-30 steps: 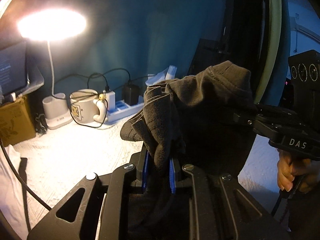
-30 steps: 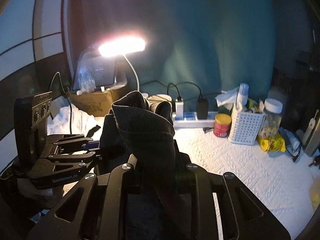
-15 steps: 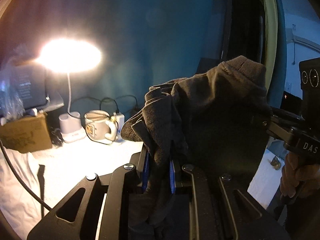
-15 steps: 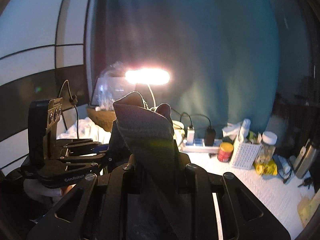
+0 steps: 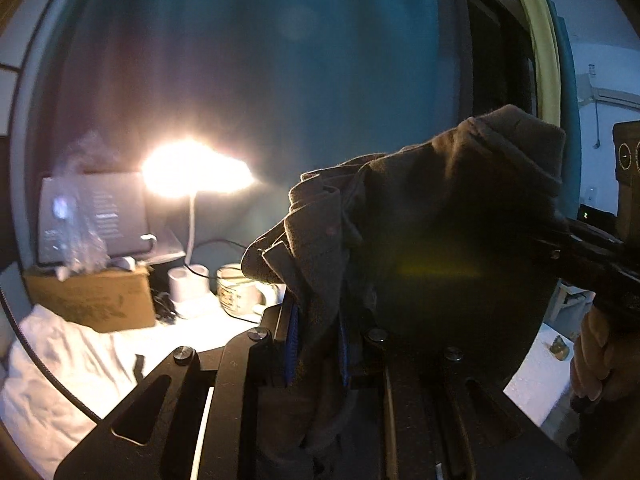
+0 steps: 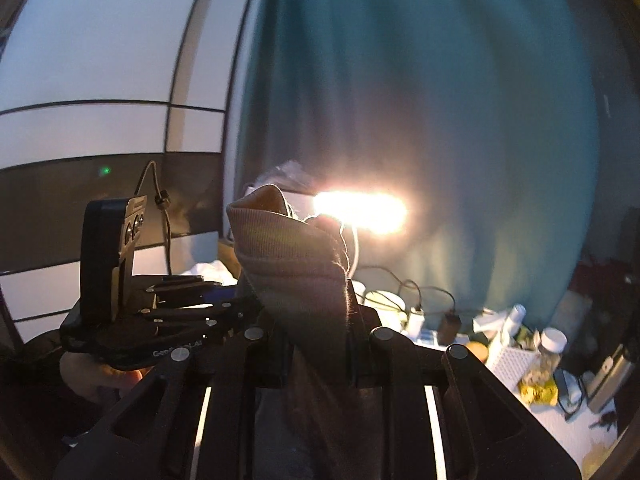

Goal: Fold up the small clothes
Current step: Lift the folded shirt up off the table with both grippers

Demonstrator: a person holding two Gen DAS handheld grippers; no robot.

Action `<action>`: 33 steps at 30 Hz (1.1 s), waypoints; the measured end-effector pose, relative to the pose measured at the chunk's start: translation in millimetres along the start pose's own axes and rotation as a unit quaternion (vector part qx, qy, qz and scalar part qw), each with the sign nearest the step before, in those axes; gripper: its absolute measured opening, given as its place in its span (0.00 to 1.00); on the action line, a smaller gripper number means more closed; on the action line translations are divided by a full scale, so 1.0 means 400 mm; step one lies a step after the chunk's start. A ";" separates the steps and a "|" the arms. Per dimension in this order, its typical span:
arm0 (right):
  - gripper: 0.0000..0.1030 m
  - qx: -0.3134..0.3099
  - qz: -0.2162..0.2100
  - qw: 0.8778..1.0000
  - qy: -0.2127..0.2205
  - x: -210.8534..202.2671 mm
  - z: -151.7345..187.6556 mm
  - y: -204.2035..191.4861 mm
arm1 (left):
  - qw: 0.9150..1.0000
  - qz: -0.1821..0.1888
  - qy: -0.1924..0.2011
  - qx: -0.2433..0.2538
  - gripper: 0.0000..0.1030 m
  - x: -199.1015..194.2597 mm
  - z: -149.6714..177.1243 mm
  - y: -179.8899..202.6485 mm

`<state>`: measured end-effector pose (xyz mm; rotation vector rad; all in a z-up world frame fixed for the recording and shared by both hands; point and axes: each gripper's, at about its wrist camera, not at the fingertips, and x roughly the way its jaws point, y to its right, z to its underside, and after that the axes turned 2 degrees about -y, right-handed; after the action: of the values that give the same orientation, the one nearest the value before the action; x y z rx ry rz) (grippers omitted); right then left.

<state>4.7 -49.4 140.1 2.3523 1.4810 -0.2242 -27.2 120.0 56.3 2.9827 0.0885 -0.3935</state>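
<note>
Left tongs (image 5: 316,344) and right tongs (image 6: 318,344) each pinch the dark garment (image 5: 440,232), held aloft before a glowing lamp (image 5: 196,168).

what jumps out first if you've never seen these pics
The glaring desk lamp at the back of the table, bright against the teal curtain. Then the dark garment, held up in the air in front of both cameras, pinched by the left gripper and the right gripper.
</note>
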 end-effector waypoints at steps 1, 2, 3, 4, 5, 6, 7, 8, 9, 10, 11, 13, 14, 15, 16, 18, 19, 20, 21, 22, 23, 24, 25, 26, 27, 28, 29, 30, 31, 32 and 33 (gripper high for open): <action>0.21 -0.005 -0.005 1.000 0.004 0.001 -0.009 -0.013 | 1.000 -0.004 0.003 0.000 0.14 -0.006 -0.001 -0.009; 0.21 -0.007 -0.008 1.000 0.005 0.002 -0.013 -0.020 | 1.000 -0.009 0.006 0.000 0.14 -0.017 -0.004 -0.016; 0.21 -0.011 -0.015 1.000 0.008 0.004 -0.020 -0.033 | 1.000 -0.014 0.008 -0.001 0.14 -0.027 -0.005 -0.026; 0.21 -0.015 -0.021 1.000 0.010 0.006 -0.027 -0.046 | 1.000 -0.019 0.010 0.000 0.14 -0.037 -0.006 -0.034; 0.21 -0.017 -0.025 0.999 0.013 0.008 -0.033 -0.056 | 1.000 -0.024 0.011 0.001 0.14 -0.048 -0.007 -0.044; 0.21 -0.019 -0.030 0.999 0.015 0.010 -0.039 -0.068 | 1.000 -0.028 0.013 0.002 0.14 -0.063 -0.010 -0.047; 0.21 -0.021 -0.035 0.999 0.018 0.012 -0.044 -0.076 | 0.999 -0.034 0.015 0.003 0.14 -0.080 -0.011 -0.055; 0.21 -0.023 -0.042 0.999 0.022 0.014 -0.050 -0.087 | 0.999 -0.040 0.018 0.003 0.14 -0.095 -0.012 -0.059; 0.21 -0.025 -0.049 0.998 0.026 0.015 -0.056 -0.101 | 0.999 -0.047 0.020 0.004 0.14 -0.112 -0.014 -0.068; 0.21 -0.028 -0.057 0.998 0.029 0.017 -0.063 -0.116 | 0.998 -0.054 0.022 0.005 0.14 -0.129 -0.015 -0.074; 0.21 -0.028 -0.062 0.997 0.031 0.016 -0.067 -0.128 | 0.998 -0.062 0.024 0.008 0.14 -0.152 -0.016 -0.078; 0.21 -0.029 -0.077 0.996 0.034 0.021 -0.076 -0.151 | 0.997 -0.078 0.026 0.013 0.14 -0.176 -0.019 -0.091; 0.21 -0.028 -0.086 0.995 0.035 0.026 -0.080 -0.160 | 0.996 -0.088 0.027 0.015 0.14 -0.192 -0.021 -0.100; 0.21 -0.029 -0.093 0.995 0.035 0.027 -0.085 -0.171 | 0.995 -0.095 0.027 0.016 0.14 -0.205 -0.022 -0.105; 0.21 -0.032 -0.100 0.994 0.036 0.027 -0.090 -0.183 | 0.994 -0.102 0.028 0.017 0.14 -0.219 -0.023 -0.111; 0.21 -0.041 -0.113 0.992 0.040 0.027 -0.098 -0.212 | 0.993 -0.116 0.028 0.022 0.14 -0.246 -0.023 -0.120; 0.21 -0.043 -0.118 0.991 0.041 0.027 -0.099 -0.221 | 0.992 -0.121 0.027 0.023 0.14 -0.255 -0.021 -0.125; 0.21 -0.045 -0.123 0.990 0.041 0.029 -0.099 -0.231 | 0.992 -0.124 0.025 0.024 0.14 -0.262 -0.019 -0.128; 0.21 -0.047 -0.128 0.990 0.040 0.032 -0.098 -0.241 | 0.991 -0.128 0.022 0.024 0.14 -0.264 -0.014 -0.136; 0.21 -0.047 -0.132 0.989 0.039 0.034 -0.095 -0.247 | 0.991 -0.132 0.017 0.024 0.14 -0.266 -0.008 -0.141; 0.21 -0.047 -0.135 0.989 0.037 0.038 -0.091 -0.252 | 0.991 -0.133 0.012 0.024 0.14 -0.268 -0.001 -0.145; 0.21 -0.046 -0.136 0.989 0.033 0.045 -0.086 -0.255 | 0.991 -0.134 0.007 0.023 0.14 -0.261 0.004 -0.149; 0.21 -0.045 -0.137 0.989 0.029 0.051 -0.082 -0.257 | 0.991 -0.134 0.002 0.021 0.14 -0.255 0.010 -0.155; 0.21 -0.041 -0.136 0.990 0.023 0.063 -0.076 -0.254 | 0.991 -0.133 -0.003 0.019 0.14 -0.247 0.018 -0.162; 0.21 -0.037 -0.136 0.990 0.018 0.071 -0.070 -0.250 | 0.991 -0.133 -0.008 0.017 0.14 -0.239 0.021 -0.164; 0.21 -0.032 -0.134 0.990 0.013 0.082 -0.062 -0.244 | 0.991 -0.131 -0.013 0.014 0.14 -0.228 0.026 -0.170; 0.21 -0.029 -0.132 0.991 0.010 0.089 -0.058 -0.241 | 0.991 -0.129 -0.018 0.013 0.14 -0.215 0.030 -0.177; 0.21 -0.023 -0.129 0.991 0.004 0.106 -0.053 -0.234 | 0.991 -0.128 -0.022 0.012 0.14 -0.208 0.032 -0.177; 0.21 -0.019 -0.126 0.992 0.000 0.117 -0.048 -0.226 | 0.992 -0.126 -0.028 0.011 0.14 -0.193 0.030 -0.183; 0.21 -0.011 -0.121 0.993 -0.006 0.136 -0.041 -0.213 | 0.992 -0.122 -0.032 0.011 0.14 -0.184 0.033 -0.185; 0.21 -0.006 -0.119 0.993 -0.011 0.148 -0.035 -0.202 | 0.992 -0.120 -0.038 0.011 0.14 -0.170 0.036 -0.189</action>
<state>-42.3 37.2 117.6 2.1547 1.7466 -0.2983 -102.2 189.9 51.1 2.9820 0.4392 -0.5382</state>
